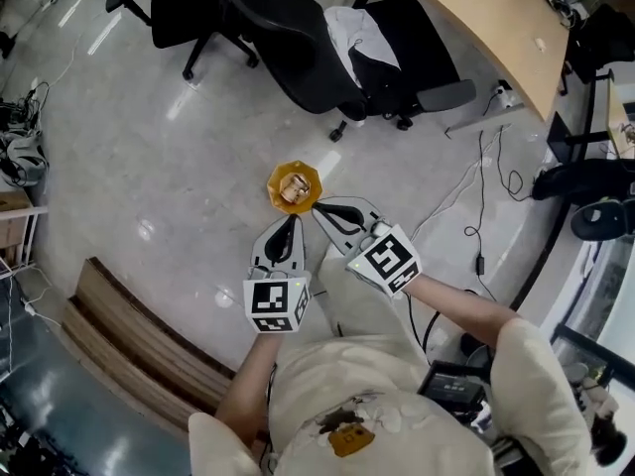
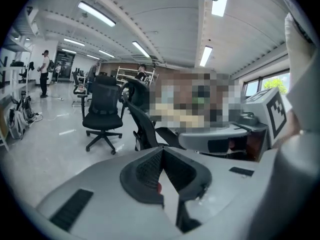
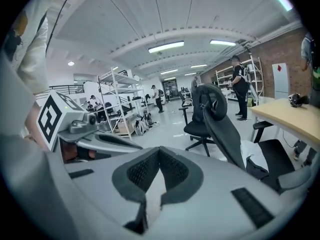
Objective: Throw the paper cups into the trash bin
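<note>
A small yellow trash bin (image 1: 293, 186) stands on the pale floor in the head view, with tan paper cups (image 1: 290, 190) lying inside it. Both grippers hover side by side just on the near side of the bin. My left gripper (image 1: 294, 221) is shut with nothing between its jaws, its tip a little short of the bin's rim. My right gripper (image 1: 317, 209) is shut and empty too, its tip beside the bin's right edge. In the left gripper view the jaws (image 2: 162, 152) meet and point across the room. The right gripper view shows the same closed, empty jaws (image 3: 159, 152).
A black office chair (image 1: 337, 53) with a white cloth on its seat stands beyond the bin, and another chair (image 1: 184, 8) is at the back left. A curved wooden desk (image 1: 496, 23) fills the top right. A wooden bench (image 1: 139, 350) lies at the lower left. Cables (image 1: 481, 191) trail on the right.
</note>
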Demonstrator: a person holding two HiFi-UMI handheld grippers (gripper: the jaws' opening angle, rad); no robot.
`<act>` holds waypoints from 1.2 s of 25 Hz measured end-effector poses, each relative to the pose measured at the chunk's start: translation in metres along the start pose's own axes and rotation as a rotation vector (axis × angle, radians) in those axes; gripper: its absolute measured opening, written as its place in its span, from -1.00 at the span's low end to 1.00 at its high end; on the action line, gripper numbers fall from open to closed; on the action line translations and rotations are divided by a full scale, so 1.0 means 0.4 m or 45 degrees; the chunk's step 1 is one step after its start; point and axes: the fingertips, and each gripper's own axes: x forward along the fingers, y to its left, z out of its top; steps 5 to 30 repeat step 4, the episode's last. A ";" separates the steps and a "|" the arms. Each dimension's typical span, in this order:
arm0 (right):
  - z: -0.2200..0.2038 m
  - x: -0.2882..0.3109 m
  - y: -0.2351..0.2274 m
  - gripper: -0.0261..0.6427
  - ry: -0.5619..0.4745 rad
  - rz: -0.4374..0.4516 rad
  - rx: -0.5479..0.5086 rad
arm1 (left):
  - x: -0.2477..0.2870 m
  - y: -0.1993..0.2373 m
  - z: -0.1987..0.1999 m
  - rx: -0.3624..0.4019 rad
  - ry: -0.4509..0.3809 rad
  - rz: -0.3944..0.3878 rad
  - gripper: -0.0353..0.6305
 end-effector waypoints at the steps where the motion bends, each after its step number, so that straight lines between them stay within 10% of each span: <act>1: 0.025 -0.025 0.002 -0.90 -0.014 -0.001 0.000 | -0.015 -0.024 0.019 0.007 -0.006 -0.007 -0.88; 30: 0.098 -0.098 0.004 -0.90 -0.053 -0.005 -0.001 | -0.058 -0.096 0.082 0.014 -0.027 -0.033 -0.88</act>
